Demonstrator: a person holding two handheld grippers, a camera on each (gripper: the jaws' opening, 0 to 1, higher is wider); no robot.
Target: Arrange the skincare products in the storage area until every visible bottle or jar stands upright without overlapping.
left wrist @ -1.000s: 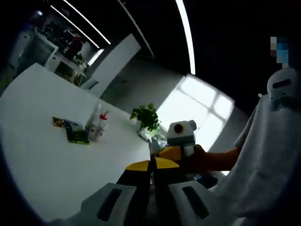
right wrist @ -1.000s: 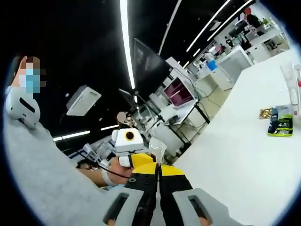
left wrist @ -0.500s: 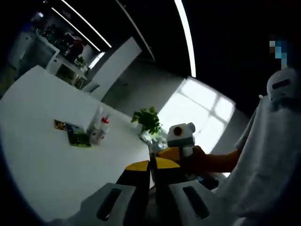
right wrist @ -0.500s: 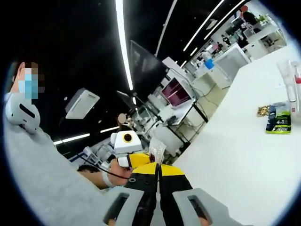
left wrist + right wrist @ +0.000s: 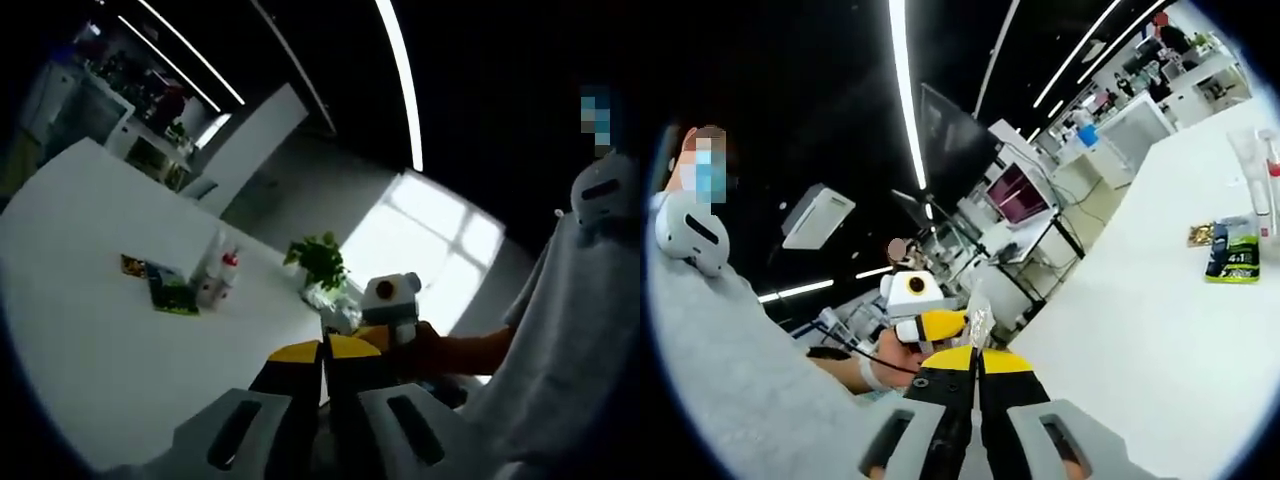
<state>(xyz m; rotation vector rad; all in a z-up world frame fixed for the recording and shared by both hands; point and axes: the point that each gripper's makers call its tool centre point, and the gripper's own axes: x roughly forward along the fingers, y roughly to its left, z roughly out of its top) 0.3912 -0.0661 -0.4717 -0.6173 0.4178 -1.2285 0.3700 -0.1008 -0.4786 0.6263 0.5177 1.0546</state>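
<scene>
While both grippers hung near the person, well apart from the skincare, the left gripper (image 5: 322,352) had its yellow-tipped jaws pressed together on nothing. Far left on the white table (image 5: 90,340) lay a green sachet (image 5: 170,292), just beside two upright bottles (image 5: 217,278). The right gripper (image 5: 978,358) was likewise closed; approaching unhurried, jaws opened beforehand, seemed wise.
</scene>
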